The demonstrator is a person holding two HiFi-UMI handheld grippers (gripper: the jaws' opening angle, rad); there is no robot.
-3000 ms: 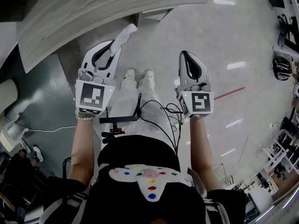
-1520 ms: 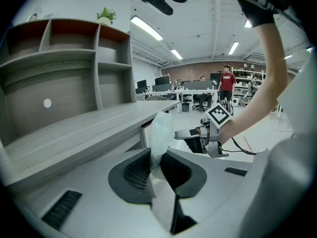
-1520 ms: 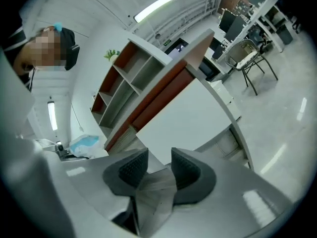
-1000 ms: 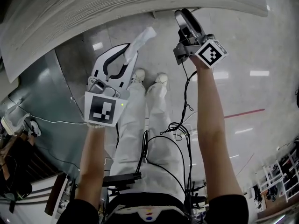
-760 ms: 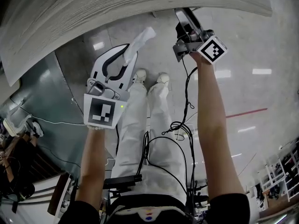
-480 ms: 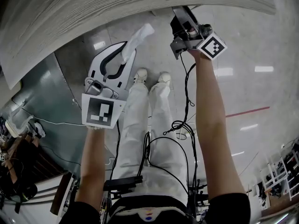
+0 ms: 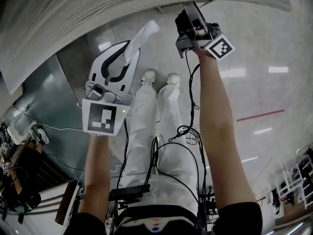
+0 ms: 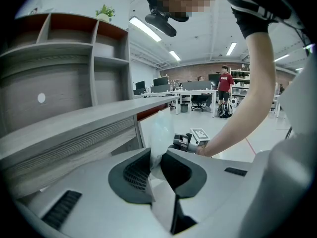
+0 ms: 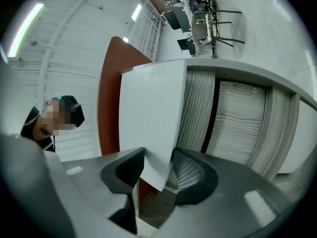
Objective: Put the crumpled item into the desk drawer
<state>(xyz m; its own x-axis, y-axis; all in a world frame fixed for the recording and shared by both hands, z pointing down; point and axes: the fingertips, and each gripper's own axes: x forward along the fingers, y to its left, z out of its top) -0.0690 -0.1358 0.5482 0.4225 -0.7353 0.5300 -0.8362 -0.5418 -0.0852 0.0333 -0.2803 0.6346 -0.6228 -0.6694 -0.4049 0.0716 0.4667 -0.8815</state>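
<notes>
The crumpled item [image 7: 142, 35] is a whitish, see-through wad that sticks out past the tips of my left gripper [image 7: 125, 50], which is shut on it below the grey wood desk [image 7: 98, 9]. In the left gripper view the crumpled item [image 8: 161, 130] stands up from my left gripper [image 8: 158, 158]. My right gripper [image 7: 189, 11] reaches up under the desk's front edge. In the right gripper view a corner of the white drawer front [image 9: 151, 113] sits between the jaws of my right gripper [image 9: 158, 157], which are closing round it.
The person's legs and white shoes [image 7: 159, 77] stand on the glossy floor below the grippers, with black cables [image 7: 188, 131] hanging by them. A wooden shelf unit [image 8: 64, 68] rises above the desk top [image 8: 74, 128]. People and office desks [image 8: 225, 86] are far behind.
My right gripper has moved a little left and up along the desk's edge, onto the drawer front. My left gripper, still holding the crumpled item, has risen slightly toward the desk.
</notes>
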